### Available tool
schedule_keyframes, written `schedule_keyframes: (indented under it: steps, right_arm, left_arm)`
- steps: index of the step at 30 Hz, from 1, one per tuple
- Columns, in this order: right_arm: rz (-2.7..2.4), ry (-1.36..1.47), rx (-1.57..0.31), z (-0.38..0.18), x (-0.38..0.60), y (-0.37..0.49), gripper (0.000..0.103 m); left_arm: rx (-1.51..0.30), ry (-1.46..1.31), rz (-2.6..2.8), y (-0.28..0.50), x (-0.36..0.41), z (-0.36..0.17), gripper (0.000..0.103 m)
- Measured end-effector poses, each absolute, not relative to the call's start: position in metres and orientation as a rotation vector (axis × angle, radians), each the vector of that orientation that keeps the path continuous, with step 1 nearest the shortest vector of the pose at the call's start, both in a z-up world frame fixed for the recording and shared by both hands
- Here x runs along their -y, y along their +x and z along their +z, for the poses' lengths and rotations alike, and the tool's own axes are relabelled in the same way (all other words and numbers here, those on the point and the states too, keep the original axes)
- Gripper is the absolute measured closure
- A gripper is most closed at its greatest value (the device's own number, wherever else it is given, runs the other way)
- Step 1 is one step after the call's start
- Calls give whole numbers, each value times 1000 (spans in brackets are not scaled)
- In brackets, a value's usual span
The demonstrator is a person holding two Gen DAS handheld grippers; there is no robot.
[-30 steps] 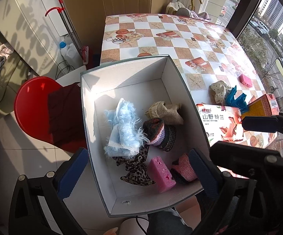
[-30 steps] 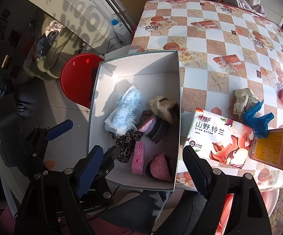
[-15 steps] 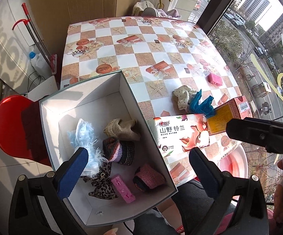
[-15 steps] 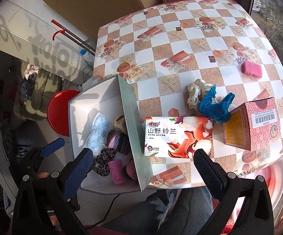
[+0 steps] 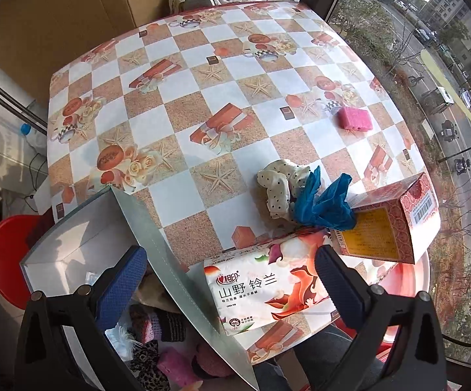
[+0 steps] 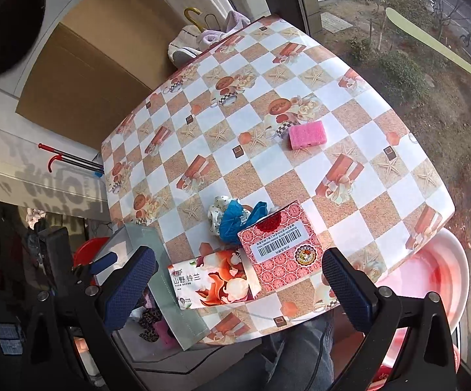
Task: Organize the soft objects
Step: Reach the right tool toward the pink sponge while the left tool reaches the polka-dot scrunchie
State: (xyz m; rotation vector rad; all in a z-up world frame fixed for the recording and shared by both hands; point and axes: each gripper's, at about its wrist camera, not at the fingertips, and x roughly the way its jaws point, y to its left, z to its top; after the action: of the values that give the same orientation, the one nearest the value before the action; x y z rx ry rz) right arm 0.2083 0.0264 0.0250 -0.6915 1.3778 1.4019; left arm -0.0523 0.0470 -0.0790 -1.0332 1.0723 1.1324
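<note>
Where table (image 5: 176, 120) meets box (image 5: 183, 280) wall

**Both grippers spread wide, nothing between the fingers**

The left gripper (image 5: 232, 285) points steeply down, its blue-padded fingers (image 5: 119, 288) spread at 8 and 4 o'clock in its own view, with nothing clamped. The right gripper (image 6: 238, 288) also tilts downward; its jaws have just been opening and now gape fully, empty. In the right view the left gripper's blue pad shows at 9 o'clock.
</note>
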Motion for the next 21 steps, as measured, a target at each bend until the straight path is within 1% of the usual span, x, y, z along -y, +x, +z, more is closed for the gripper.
schedule_keyframes:
  steps: [5, 9, 13, 17, 21]
  right_arm:
    - [1320, -677, -1421, 6, -38, 249, 0]
    - [1263, -688, -1462, -14, -45, 275, 0]
    - [1219, -702, -1488, -30, -55, 293, 0]
    - [1195, -722, -1516, -45, -69, 304, 0]
    - [1186, -767, -1543, -61, -84, 305, 0]
  left_arm:
    - [-1136, -1107, 1064, -36, -92, -121, 0]
    - [-1183, -1167, 987, -23, -114, -156, 0]
    - [-1239, -1223, 934, -16, -125, -187, 0]
    - [-1267, -1224, 887, -6, -127, -204, 0]
    - [-1333, -1235, 886, 2, -130, -223, 0]
